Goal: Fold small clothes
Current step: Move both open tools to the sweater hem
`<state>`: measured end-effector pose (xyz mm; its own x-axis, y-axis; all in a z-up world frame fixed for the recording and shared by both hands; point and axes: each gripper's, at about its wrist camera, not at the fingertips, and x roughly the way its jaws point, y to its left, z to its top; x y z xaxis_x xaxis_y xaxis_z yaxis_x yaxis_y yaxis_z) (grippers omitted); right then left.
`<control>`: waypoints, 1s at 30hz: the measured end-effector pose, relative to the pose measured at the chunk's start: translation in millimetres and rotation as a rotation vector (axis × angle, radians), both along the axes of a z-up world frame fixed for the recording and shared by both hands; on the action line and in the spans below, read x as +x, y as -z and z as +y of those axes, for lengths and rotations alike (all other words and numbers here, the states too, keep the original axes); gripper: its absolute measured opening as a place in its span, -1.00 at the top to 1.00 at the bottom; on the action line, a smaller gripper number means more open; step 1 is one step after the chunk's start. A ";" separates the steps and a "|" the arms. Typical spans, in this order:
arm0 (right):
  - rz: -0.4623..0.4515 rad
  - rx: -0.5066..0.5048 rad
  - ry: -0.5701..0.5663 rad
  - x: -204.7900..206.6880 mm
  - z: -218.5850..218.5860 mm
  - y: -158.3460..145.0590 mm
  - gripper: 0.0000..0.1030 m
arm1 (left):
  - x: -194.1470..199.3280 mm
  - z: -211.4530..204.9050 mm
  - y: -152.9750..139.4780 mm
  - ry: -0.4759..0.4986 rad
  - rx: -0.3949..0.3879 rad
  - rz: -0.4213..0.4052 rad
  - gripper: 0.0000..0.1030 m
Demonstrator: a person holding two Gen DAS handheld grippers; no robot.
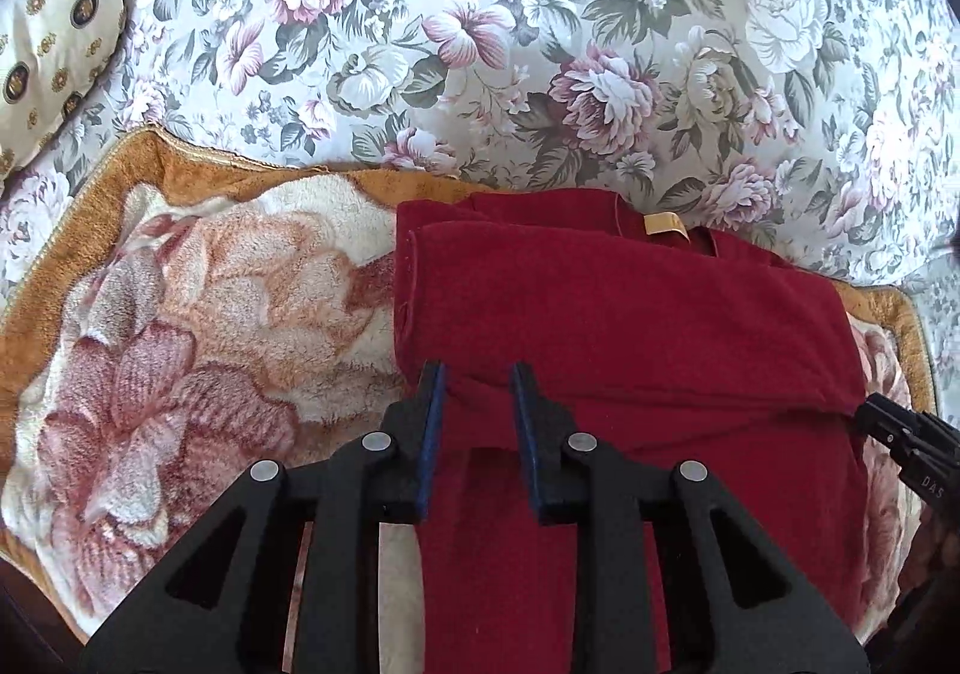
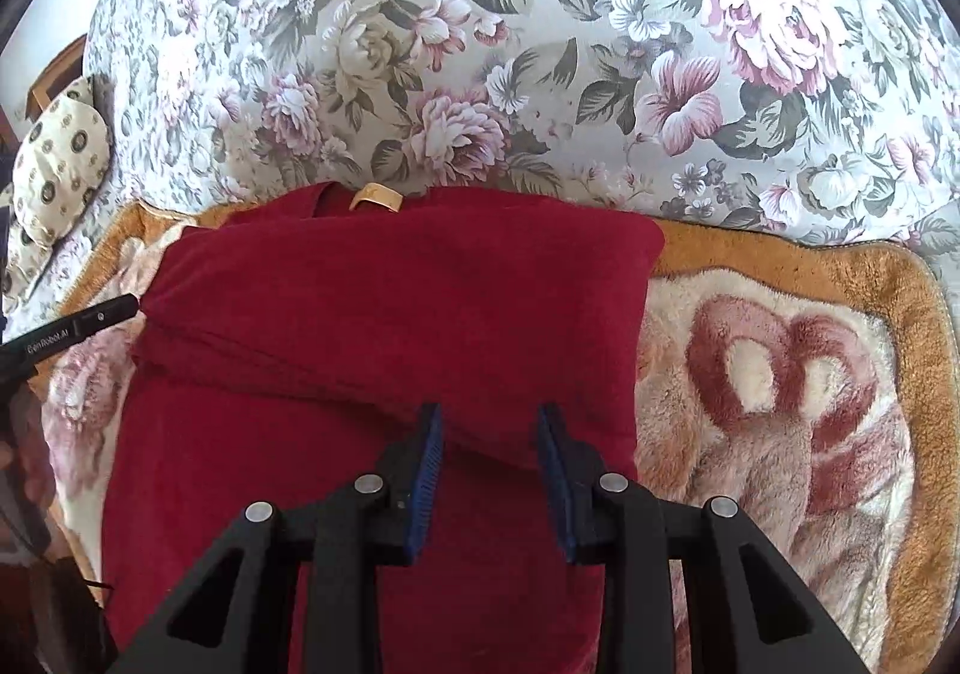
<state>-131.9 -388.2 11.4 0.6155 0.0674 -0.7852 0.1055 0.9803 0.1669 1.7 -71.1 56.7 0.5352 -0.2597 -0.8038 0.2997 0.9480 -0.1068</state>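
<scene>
the red garment (image 1: pixel 630 338) lies partly folded on the plush blanket (image 1: pixel 198 314), its collar end with a tan label (image 1: pixel 663 225) reaching the blanket's far edge and overlapping the floral bedspread (image 1: pixel 480 44). the left gripper (image 1: pixel 478 374) hovers over the garment's left edge, jaws moderately parted, gripping nothing. the right gripper (image 2: pixel 491 413) hovers near the garment's right edge, jaws moderately parted, gripping nothing. a patterned pillow (image 1: pixel 54 38) rests at the bedspread's far left.
</scene>
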 end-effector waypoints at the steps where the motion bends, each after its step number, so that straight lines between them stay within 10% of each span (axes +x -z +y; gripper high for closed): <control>1: -0.004 0.005 -0.004 -8.2 0.5 -3.8 0.41 | -8.8 2.5 -4.8 0.007 0.003 -0.007 0.58; 14: 0.087 0.044 0.092 -99.0 4.3 26.3 0.32 | -119.3 34.7 9.7 0.059 -0.006 0.043 0.57; 21: 0.145 0.088 0.073 -136.2 7.1 50.8 0.28 | -154.8 47.7 43.9 0.076 -0.031 0.122 0.24; 23: 0.116 0.042 0.036 -139.0 14.0 50.8 0.76 | -158.6 45.6 59.1 0.078 -0.016 0.159 0.24; 30: 0.116 0.048 0.093 -152.8 8.0 40.4 0.80 | -177.9 41.5 59.5 0.119 -0.010 0.159 0.24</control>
